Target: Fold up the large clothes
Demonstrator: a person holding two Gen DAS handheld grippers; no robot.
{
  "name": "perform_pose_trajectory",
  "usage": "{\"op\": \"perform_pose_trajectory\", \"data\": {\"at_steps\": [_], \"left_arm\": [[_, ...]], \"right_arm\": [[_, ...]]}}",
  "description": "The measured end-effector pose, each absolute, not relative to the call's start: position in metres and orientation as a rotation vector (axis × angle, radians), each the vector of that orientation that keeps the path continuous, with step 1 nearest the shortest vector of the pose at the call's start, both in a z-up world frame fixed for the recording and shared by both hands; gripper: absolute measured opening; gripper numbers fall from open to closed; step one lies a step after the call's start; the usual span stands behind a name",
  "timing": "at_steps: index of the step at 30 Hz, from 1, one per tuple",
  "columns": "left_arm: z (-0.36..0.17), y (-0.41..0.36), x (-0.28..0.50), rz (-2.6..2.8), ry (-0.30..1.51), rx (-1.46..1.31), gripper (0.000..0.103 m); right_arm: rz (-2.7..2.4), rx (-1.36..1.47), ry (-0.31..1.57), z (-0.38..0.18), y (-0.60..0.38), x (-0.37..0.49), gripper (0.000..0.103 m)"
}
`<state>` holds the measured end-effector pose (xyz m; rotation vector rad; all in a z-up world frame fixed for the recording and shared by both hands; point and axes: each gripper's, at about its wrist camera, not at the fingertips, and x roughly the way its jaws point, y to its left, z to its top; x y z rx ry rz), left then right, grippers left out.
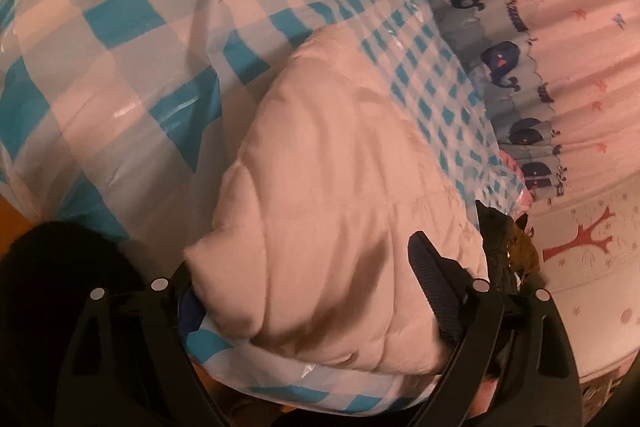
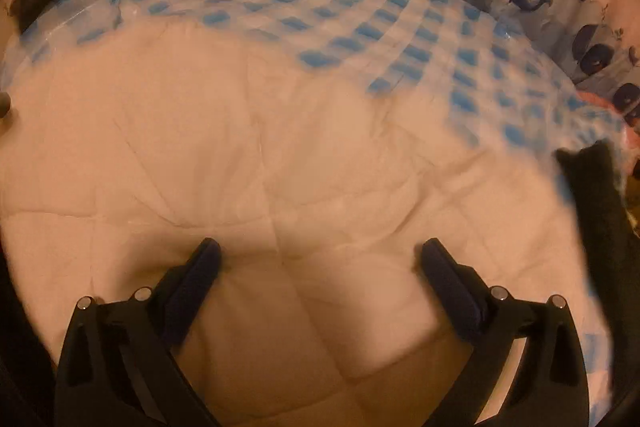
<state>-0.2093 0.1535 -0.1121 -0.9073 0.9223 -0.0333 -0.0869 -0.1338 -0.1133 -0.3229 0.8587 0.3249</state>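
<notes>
Currently, the white quilted garment (image 1: 328, 163) is seen lying on a blue-checked plastic sheet (image 1: 120, 27) over patterned bedding (image 1: 580, 27). Left gripper (image 1: 304, 267) is spread wide around a fold; right gripper (image 2: 320, 251) is held open above it.

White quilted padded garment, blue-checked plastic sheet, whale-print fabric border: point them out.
White quilted padded garment (image 2: 280, 155): right wrist view, middle panel.
Blue-checked plastic sheet (image 1: 112, 39): left wrist view, glossy upper-left area.
Whale-print fabric border (image 1: 500, 63): left wrist view, a whale.

Left gripper (image 1: 304, 267) in matte black plastic, ribbed dark-blue finger pad (image 1: 430, 279), round silver pivot pins, cut-out slots in the arms, right gripper (image 2: 320, 263) matching, same navy pads, same pins
</notes>
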Motion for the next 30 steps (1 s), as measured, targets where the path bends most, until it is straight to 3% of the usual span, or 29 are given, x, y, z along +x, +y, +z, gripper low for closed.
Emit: {"op": "perform_pose_trajectory", "data": {"at_steps": [11,14,17,20,21,22,24,30], "left_arm": [[-0.135,0.157,-0.215,0.026,0.957,-0.991,0.087],[-0.145,0.155,-0.212,0.039,0.957,-0.992,0.087],[-0.134,0.149,-0.206,0.040,0.913,-0.930,0.074],[-0.119,0.141,-0.199,0.032,0.890,-0.842,0.041],[-0.115,0.139,-0.198,0.029,0.882,-0.829,0.035],[-0.107,0.134,-0.196,0.015,0.863,-0.811,0.032],[-0.076,0.113,-0.194,-0.010,0.804,-0.691,0.026],[0.029,0.008,-0.181,-0.214,0.621,-0.329,0.025]], "right_arm": [[0.359,-0.145,0.799,-0.082,-0.166,-0.105,0.096],[0.350,-0.201,0.844,-0.102,-0.161,-0.108,0.096],[0.356,-0.186,0.817,-0.094,-0.164,-0.114,0.096],[0.330,-0.180,0.708,-0.074,-0.169,-0.126,0.096],[0.315,-0.230,0.789,-0.091,-0.164,-0.116,0.096],[0.319,-0.266,0.866,-0.116,-0.157,-0.107,0.097],[0.291,-0.296,0.823,-0.124,-0.151,-0.110,0.097],[0.362,-0.155,0.879,-0.101,-0.176,-0.111,0.097]]}}
